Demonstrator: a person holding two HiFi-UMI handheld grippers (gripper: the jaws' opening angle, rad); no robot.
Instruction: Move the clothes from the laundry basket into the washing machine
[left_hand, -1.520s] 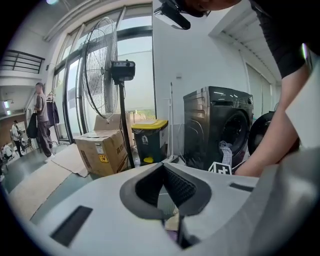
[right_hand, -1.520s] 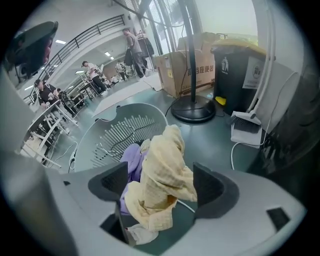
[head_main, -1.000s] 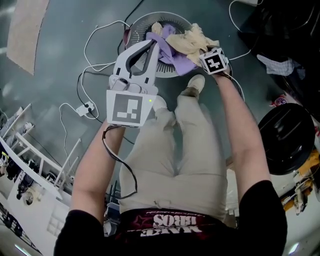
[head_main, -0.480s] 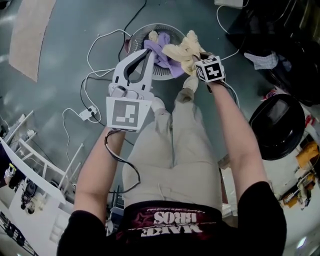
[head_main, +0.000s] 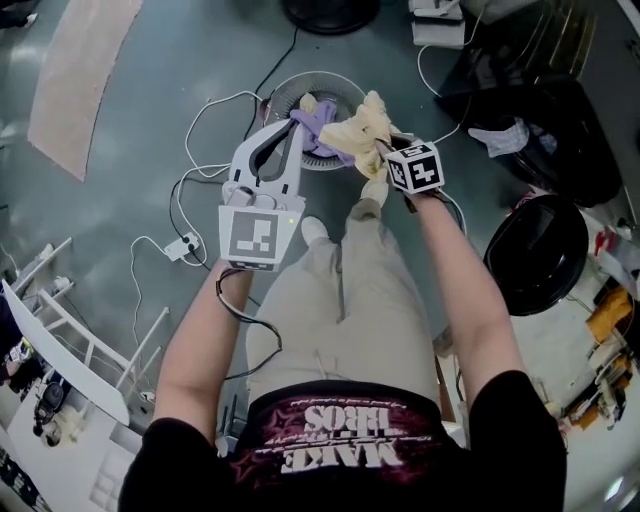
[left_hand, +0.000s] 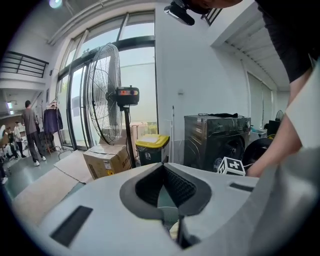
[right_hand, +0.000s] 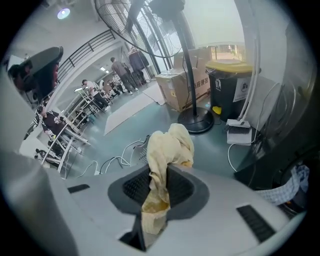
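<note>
- Fingers of the right gripper (right_hand: 167, 168) are closed narrowly on a cream-yellow cloth (right_hand: 169, 145); the cloth is bunched above the tips and hangs down between the pads.
- From the head view, the cloth is seen over the near rim of the round laundry basket (head_main: 283, 92), in which a purple garment (head_main: 316, 130) lies.
- Fingers of the left gripper (left_hand: 163, 166) are pressed fully together, their tips beside the purple garment.
- Dark washing machine (left_hand: 214, 137) is recorded at the right of the left gripper view.
- White cables (head_main: 205, 120) are noted on the floor left of the basket.

The hand-held gripper (right_hand: 159, 192) pinches a pale yellow cloth (right_hand: 167, 150) above the floor.
</note>
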